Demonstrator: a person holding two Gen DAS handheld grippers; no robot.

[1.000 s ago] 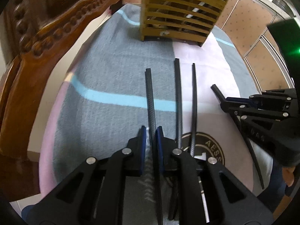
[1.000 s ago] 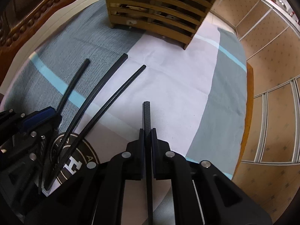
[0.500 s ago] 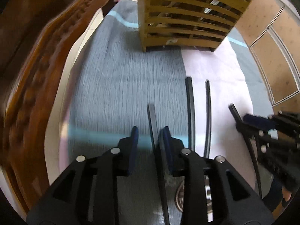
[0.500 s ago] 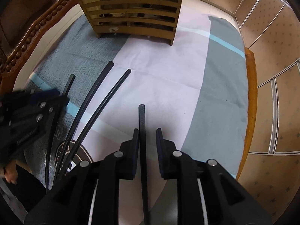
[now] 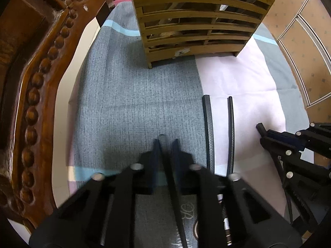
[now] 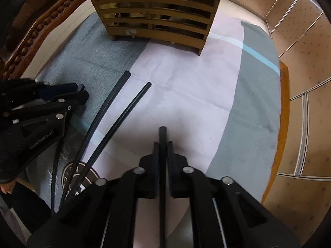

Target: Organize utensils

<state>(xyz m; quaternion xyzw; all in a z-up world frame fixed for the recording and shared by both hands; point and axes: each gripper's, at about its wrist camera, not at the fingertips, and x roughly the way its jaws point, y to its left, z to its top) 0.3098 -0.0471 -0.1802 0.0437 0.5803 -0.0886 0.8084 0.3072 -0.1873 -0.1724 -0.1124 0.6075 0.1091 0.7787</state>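
Observation:
My left gripper [image 5: 166, 142] points down over the grey cloth, its jaws closing on a black chopstick [image 5: 163, 139] whose tip just shows past the fingertips. My right gripper [image 6: 163, 143] is closing on a second black chopstick [image 6: 162, 132], with a short end sticking out. Two more black chopsticks [image 5: 208, 128] [image 5: 230, 128] lie side by side on the cloth between the grippers. The slatted wooden utensil holder [image 5: 196, 20] stands upright ahead. In the right wrist view the left gripper [image 6: 80, 92] is at the left. In the left wrist view the right gripper [image 5: 262, 132] is at the right.
A carved wooden chair [image 5: 41, 72] borders the table on the left. The grey, pink and blue cloth [image 6: 186, 82] covers the top; the table's wooden edge [image 6: 283, 103] runs along the right. Cutlery stands inside the holder [image 6: 157, 10].
Both grippers moved toward the holder. Their jaws loosened, slid forward along the chopsticks and closed again, so much less of each stick now shows beyond the fingertips.

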